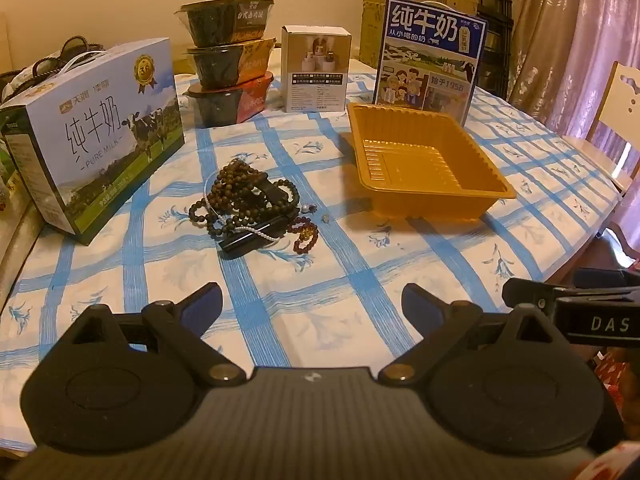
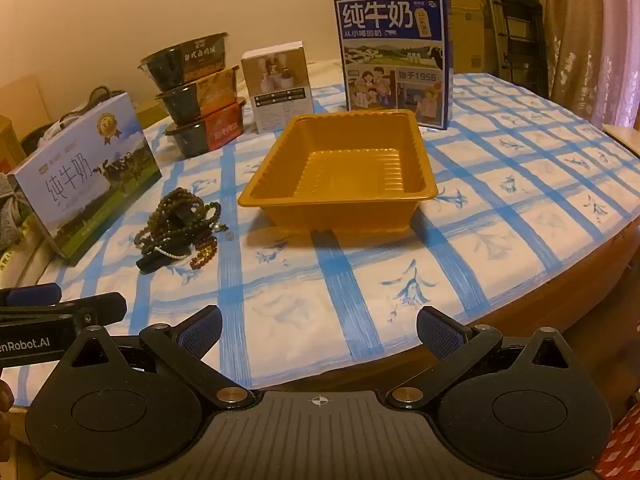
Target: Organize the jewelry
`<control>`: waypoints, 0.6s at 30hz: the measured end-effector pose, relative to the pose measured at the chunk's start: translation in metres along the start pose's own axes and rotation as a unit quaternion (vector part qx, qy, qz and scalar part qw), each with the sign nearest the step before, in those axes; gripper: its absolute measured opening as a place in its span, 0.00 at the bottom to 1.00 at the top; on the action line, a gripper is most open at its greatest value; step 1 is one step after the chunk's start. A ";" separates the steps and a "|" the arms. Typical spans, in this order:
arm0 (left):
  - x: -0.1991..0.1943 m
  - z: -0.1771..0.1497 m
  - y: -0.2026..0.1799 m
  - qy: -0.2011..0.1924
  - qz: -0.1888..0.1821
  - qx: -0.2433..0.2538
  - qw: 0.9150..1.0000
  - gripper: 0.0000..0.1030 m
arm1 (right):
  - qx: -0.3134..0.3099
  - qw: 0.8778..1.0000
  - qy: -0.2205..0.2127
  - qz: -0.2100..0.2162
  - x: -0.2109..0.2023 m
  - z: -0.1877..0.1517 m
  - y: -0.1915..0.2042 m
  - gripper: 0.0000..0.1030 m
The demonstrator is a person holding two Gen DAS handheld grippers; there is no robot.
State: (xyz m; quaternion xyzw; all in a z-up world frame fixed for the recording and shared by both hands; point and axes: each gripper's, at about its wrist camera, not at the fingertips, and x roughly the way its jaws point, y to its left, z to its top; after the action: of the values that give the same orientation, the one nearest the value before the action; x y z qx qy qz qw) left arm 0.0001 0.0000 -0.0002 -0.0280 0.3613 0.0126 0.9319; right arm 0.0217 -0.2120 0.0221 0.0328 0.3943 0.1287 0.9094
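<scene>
Near the left edge of the tabletop (image 1: pixel 280 312), on the blue-checked white cloth: tangled pile of jewelry (image 1: pixel 250 204) (image 2: pixel 180 226). Dark brown bead strings heaped over a black bar-shaped piece, thin strand of small white beads across it, amber-red bead bracelet (image 1: pixel 306 236) (image 2: pixel 204 254) at the near right side of the pile. One small loose bead just beside the pile, toward the tray.

Toward the middle of the tabletop, right of the pile and apart from it: orange plastic tray (image 1: pixel 424 196) (image 2: pixel 424 194), ribbed floor, nothing in it.

Along the far edge, left to right: stack of three dark food bowls (image 1: pixel 228 64) (image 2: pixel 196 100), small white carton (image 1: pixel 316 68) (image 2: pixel 280 86), upright blue milk box (image 1: pixel 430 60) (image 2: pixel 396 58) directly behind the tray. At the left edge, beside the jewelry: pale milk carton with a cow picture (image 1: pixel 100 136) (image 2: pixel 88 176), standing at an angle.

Left gripper (image 1: pixel 312 304): jaws spread wide, nothing between the blue pads, held above the near part of the tabletop, short of the pile, touching nothing.

Right gripper (image 2: pixel 320 328): jaws likewise spread wide, empty, over the near edge of the tabletop, in line with the tray, well short of it.

Both grippers side by side, each visible at the margin of the other's view.
</scene>
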 end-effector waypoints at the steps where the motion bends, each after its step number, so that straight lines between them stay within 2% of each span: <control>1: 0.000 0.000 0.000 -0.002 0.000 0.001 1.000 0.93 | -0.002 1.000 0.002 -0.002 0.000 0.000 0.000 1.00; 18: 0.000 0.000 0.000 -0.001 -0.002 -0.001 1.000 0.93 | 0.002 1.000 -0.006 -0.001 -0.001 0.003 -0.002 1.00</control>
State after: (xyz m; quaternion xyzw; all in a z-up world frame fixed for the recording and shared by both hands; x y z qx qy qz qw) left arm 0.0003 0.0000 0.0000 -0.0300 0.3602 0.0107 0.9323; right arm 0.0237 -0.2141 0.0241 0.0353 0.3890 0.1270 0.9118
